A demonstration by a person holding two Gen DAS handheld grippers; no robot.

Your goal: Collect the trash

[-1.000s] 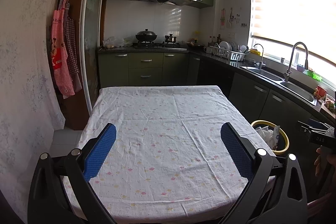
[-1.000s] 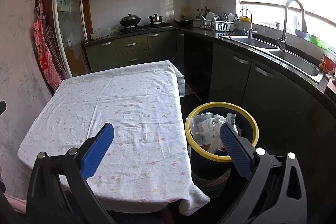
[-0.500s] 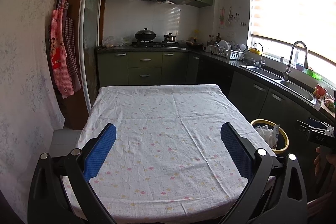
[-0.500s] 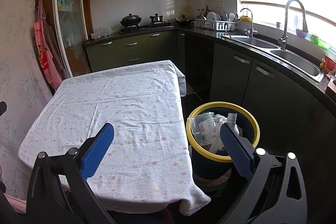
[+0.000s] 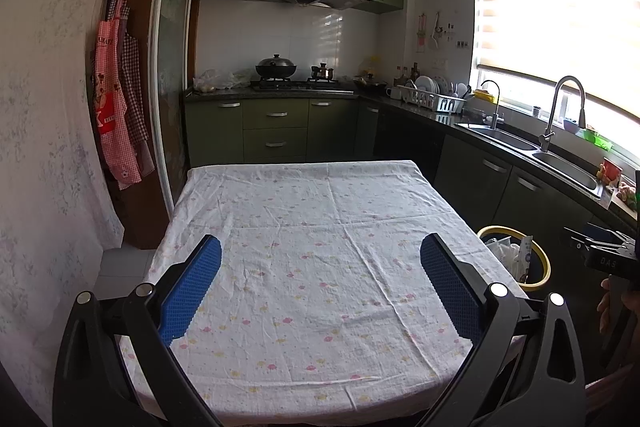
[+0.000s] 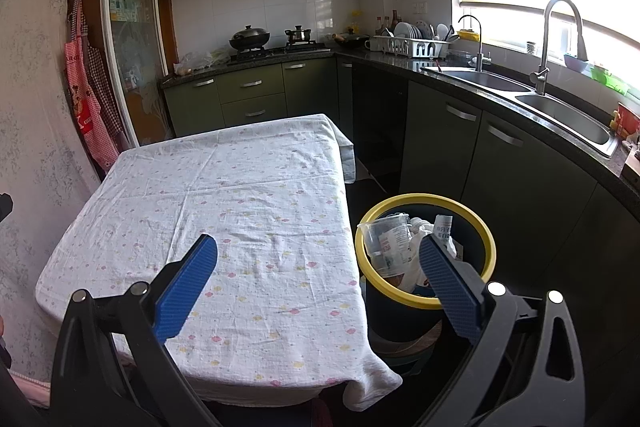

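Observation:
A dark trash bin with a yellow rim (image 6: 426, 251) stands on the floor right of the table; it holds a clear plastic cup (image 6: 385, 237), crumpled white wrappers and a small carton. The bin also shows in the left wrist view (image 5: 516, 259). My left gripper (image 5: 320, 267) is open and empty above the near part of the table with its white flowered cloth (image 5: 316, 227). My right gripper (image 6: 318, 267) is open and empty above the table's right front corner, its right finger over the bin. The cloth (image 6: 240, 195) shows no trash on it.
Green cabinets and a dark counter run along the back and right, with a hob and pots (image 5: 276, 69), a dish rack (image 6: 412, 47) and a double sink (image 6: 560, 107). Aprons (image 5: 118, 107) hang on the left wall. The other gripper's body (image 5: 608, 255) shows at the right edge.
Both views have shifted slightly; the grippers have drifted a little with the jaws held open. Nothing was picked up or let go.

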